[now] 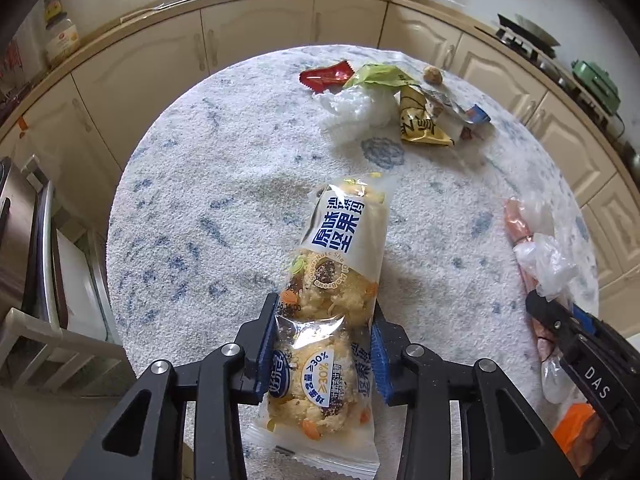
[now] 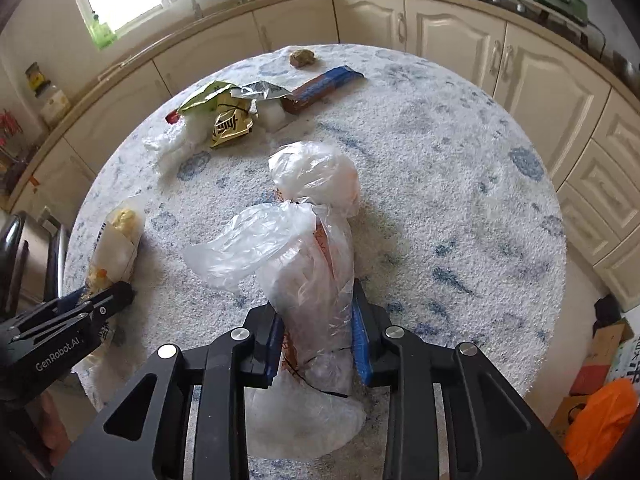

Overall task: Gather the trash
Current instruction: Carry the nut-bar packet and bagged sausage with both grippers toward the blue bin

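Left gripper [image 1: 324, 320] clamped on the nut-snack packet [image 1: 340, 264]: blue pads press both sides of its lower half, and the packet's upper half sticks out past the fingertips over the round table [image 1: 200, 200]. Right gripper [image 2: 316, 320] clamped on the clear plastic bag [image 2: 308, 240], pads squeezing its lower part, knotted top beyond the tips. Loose wrapper pile [image 1: 400, 108] sits at the table's far side, well apart from both grippers.
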Motion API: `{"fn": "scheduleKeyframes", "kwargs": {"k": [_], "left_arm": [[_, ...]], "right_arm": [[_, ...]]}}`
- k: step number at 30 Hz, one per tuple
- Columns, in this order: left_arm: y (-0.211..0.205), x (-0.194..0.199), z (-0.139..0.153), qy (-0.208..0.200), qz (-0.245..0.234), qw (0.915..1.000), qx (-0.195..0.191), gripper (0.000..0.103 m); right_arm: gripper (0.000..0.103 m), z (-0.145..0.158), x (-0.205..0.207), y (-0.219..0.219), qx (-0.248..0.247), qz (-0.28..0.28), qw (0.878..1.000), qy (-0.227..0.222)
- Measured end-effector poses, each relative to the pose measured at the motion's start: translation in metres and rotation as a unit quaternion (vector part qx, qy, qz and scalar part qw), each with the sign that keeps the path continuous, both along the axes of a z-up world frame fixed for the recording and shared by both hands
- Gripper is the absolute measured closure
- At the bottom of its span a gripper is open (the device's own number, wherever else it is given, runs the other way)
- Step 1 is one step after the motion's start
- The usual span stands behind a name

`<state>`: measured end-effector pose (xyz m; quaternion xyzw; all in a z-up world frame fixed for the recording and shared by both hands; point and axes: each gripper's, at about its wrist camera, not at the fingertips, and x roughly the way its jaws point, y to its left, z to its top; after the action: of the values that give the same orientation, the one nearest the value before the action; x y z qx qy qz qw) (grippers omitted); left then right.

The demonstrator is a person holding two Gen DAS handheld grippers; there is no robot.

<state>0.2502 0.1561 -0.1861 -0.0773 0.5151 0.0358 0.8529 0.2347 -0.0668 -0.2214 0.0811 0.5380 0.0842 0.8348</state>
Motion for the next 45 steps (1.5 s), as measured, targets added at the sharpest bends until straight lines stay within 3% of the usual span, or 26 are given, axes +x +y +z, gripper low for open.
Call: {"fn": "scheduleKeyframes", "kwargs": {"k": [12, 27, 37, 45], "left_arm": [[-0.033, 0.015, 0.020, -0.020, -0.031, 0.9992, 0.017, 0.068], [-0.129, 0.039, 0.024, -0.032, -0.128, 0.9910, 0.021, 0.068], [-0.230, 0.059, 0.014, -0.023, -0.217, 0.9753, 0.033, 0.068], [-0.322, 0.071, -0.001, -0.004, -0.298, 0.9541, 0.032, 0.068]], "right_arm": [[0.074, 0.013, -0.004, -0.020, 0.020, -0.010, 1.000, -0.013], [0.075, 0.022, -0.014, -0.107, 0.042, -0.088, 0.995, -0.028], [0.075, 0.013, -0.033, -0.197, 0.041, -0.179, 0.983, -0.013], [0.075, 0.003, -0.061, -0.274, 0.030, -0.260, 0.965, 0.009]]}}
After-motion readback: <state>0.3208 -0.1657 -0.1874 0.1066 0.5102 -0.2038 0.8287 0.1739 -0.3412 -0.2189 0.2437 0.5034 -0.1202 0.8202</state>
